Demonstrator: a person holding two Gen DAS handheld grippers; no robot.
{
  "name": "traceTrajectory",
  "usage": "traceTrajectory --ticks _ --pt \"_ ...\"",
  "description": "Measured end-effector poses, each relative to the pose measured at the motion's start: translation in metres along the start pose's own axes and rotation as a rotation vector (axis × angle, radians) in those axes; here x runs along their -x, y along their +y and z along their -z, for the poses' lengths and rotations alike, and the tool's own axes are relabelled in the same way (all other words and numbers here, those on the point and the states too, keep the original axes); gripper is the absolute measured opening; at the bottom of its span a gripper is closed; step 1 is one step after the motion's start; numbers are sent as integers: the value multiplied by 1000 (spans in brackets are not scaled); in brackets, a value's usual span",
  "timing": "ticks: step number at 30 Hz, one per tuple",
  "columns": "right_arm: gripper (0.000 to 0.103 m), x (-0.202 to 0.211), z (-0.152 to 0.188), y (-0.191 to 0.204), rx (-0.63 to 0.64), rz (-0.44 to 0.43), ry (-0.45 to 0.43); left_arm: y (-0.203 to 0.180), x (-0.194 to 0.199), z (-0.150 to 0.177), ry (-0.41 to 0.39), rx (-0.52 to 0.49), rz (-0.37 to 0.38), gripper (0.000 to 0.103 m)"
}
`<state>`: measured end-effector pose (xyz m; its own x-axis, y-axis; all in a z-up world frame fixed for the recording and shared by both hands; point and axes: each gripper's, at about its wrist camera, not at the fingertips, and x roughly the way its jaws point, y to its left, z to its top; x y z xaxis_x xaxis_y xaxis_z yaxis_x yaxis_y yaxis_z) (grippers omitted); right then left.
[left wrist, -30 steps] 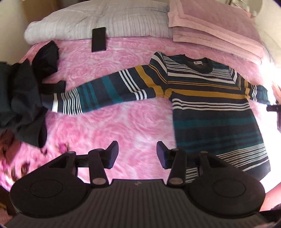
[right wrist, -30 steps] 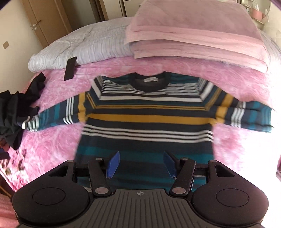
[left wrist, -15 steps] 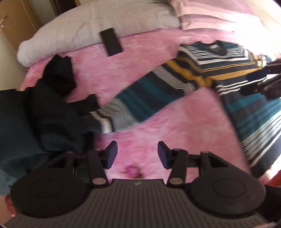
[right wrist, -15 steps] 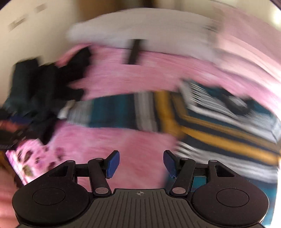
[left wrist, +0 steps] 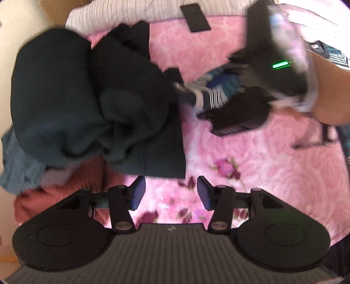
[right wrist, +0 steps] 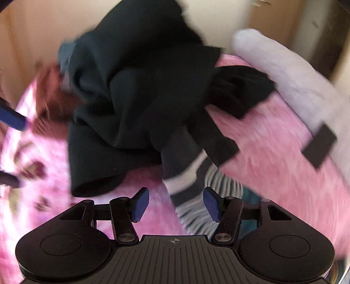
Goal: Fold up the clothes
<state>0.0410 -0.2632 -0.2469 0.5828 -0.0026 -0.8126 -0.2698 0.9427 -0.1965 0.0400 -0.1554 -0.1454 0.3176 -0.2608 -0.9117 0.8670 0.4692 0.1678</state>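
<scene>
The striped sweater's left sleeve cuff (right wrist: 188, 185) lies on the pink bedspread (right wrist: 273, 153), its end tucked against a pile of dark clothes (right wrist: 131, 98). My right gripper (right wrist: 176, 204) stands open low over that cuff, with the cuff between its blue pads (right wrist: 211, 204) and nearer the right one; the pads do not press it. In the left wrist view the same cuff (left wrist: 210, 94) shows under the hand (left wrist: 323, 91) that carries the right tool. My left gripper (left wrist: 171, 193) is open above bare bedspread, just right of the dark pile (left wrist: 87, 87). Only a strip of the sweater's body (left wrist: 334, 54) shows.
A black phone (left wrist: 194, 17) lies by the grey striped duvet (left wrist: 131, 11) at the head of the bed. Rust-red (left wrist: 54, 196) and blue-grey (left wrist: 19, 166) garments stick out under the dark pile. The left gripper's fingertips (right wrist: 13, 118) show at the left edge.
Both grippers have swung left from the sweater's body toward the dark pile. The right one rolled and dropped down onto the sleeve cuff. The left one sank closer to the bedspread.
</scene>
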Motion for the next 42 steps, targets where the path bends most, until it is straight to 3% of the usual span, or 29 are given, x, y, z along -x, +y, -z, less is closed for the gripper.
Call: traceTrajectory --ticks 2,3,4,5,11,16,18,22,25,29,32,35,38,42 --pt "58 -23 -4 8 70 34 6 2 -6 10 20 10 9 47" --pt "46 -30 -5 9 89 50 4 2 -7 12 23 5 12 47" --pt "26 -30 -5 8 87 63 -7 2 -7 13 26 -1 14 47" --pt "17 -27 -5 5 76 73 -20 1 -8 14 29 -7 17 47" --pt "16 51 -5 -47 -203 32 -172 -18 -15 -4 10 -104 69 48" --pt "16 119 -13 -86 -288 14 -354 -66 -11 -41 -70 -241 144 48" --pt "15 144 -3 -120 -397 30 -437 -90 -6 -55 -108 -290 163 48" --pt "16 210 57 -203 -639 143 -577 -140 2 -73 -141 -331 200 50" --pt "16 279 146 -253 -800 347 -674 -182 7 -82 -148 -367 210 50" --pt "16 333 313 -296 -1143 597 -600 -242 10 -91 -136 -379 246 52" --pt "16 327 438 -313 -1446 628 -446 -292 -1 -99 -124 -391 264 53" --pt "16 305 514 -322 -1578 563 -332 -338 -15 -108 -114 -388 256 53" --pt "16 287 551 -328 -1610 469 -294 -376 -23 -118 -99 -350 252 53" --pt "16 280 558 -340 -1589 370 -332 -406 -20 -130 -94 -364 257 53"
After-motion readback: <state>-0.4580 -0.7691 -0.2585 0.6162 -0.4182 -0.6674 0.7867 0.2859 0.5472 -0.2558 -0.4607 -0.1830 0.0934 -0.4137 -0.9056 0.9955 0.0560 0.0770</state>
